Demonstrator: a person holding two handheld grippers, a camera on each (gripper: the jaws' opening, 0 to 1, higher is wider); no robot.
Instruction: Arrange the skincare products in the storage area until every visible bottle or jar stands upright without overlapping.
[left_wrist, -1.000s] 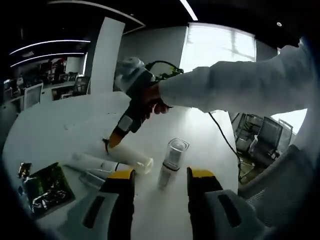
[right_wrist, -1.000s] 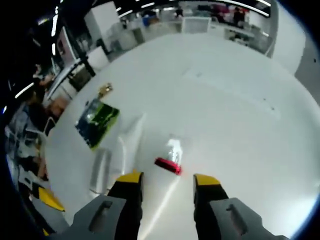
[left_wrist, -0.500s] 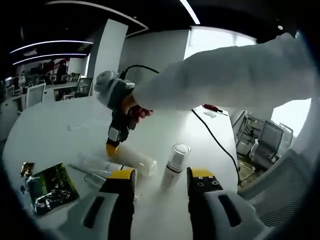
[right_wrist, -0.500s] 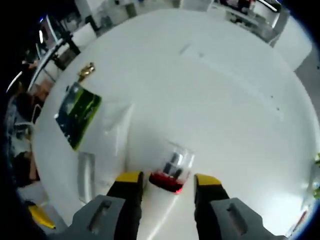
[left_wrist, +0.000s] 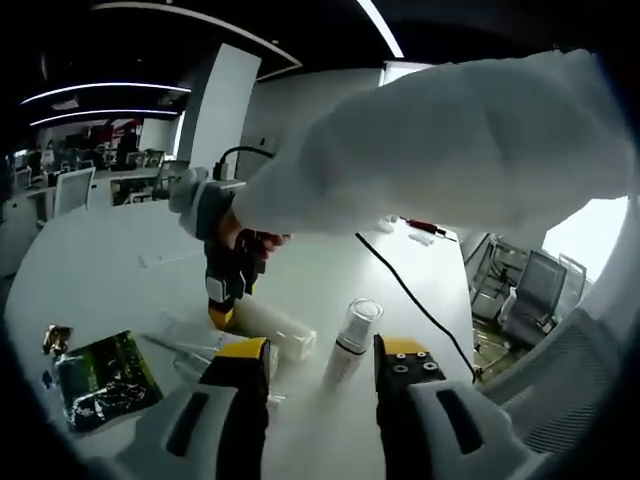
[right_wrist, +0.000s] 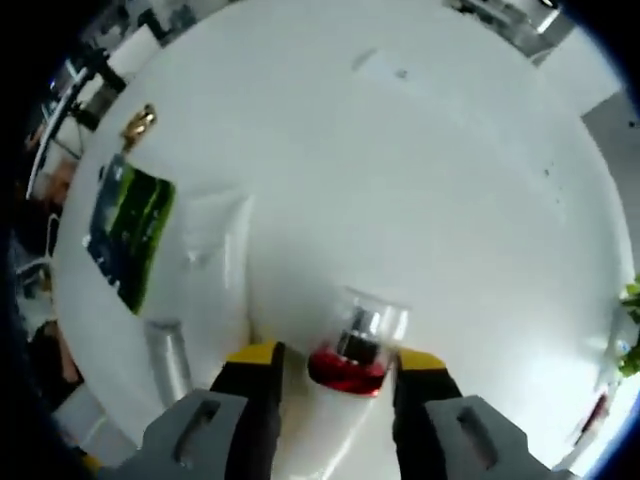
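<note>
A white bottle (right_wrist: 335, 420) with a red collar and clear cap lies low in the frame between the right gripper (right_wrist: 335, 365)'s open jaws, a green packet (right_wrist: 130, 225) at left, while the left gripper (left_wrist: 320, 350), jaws open, frames an upright pump bottle (left_wrist: 350, 342).

A large white round table (right_wrist: 450, 190) carries everything. A green sachet (right_wrist: 130, 228) lies flat near its edge, with a small gold-wrapped item (right_wrist: 138, 122) just beyond it, closer to the rim. Beside the sachet, towards the table's middle, lies 1 white tube (right_wrist: 215, 240). A white bottle (left_wrist: 277, 326) lies on its side, and 1 clear-capped pump bottle (left_wrist: 351, 340) stands upright just beside it. A black cable (left_wrist: 415, 310) trails across the tabletop.
</note>
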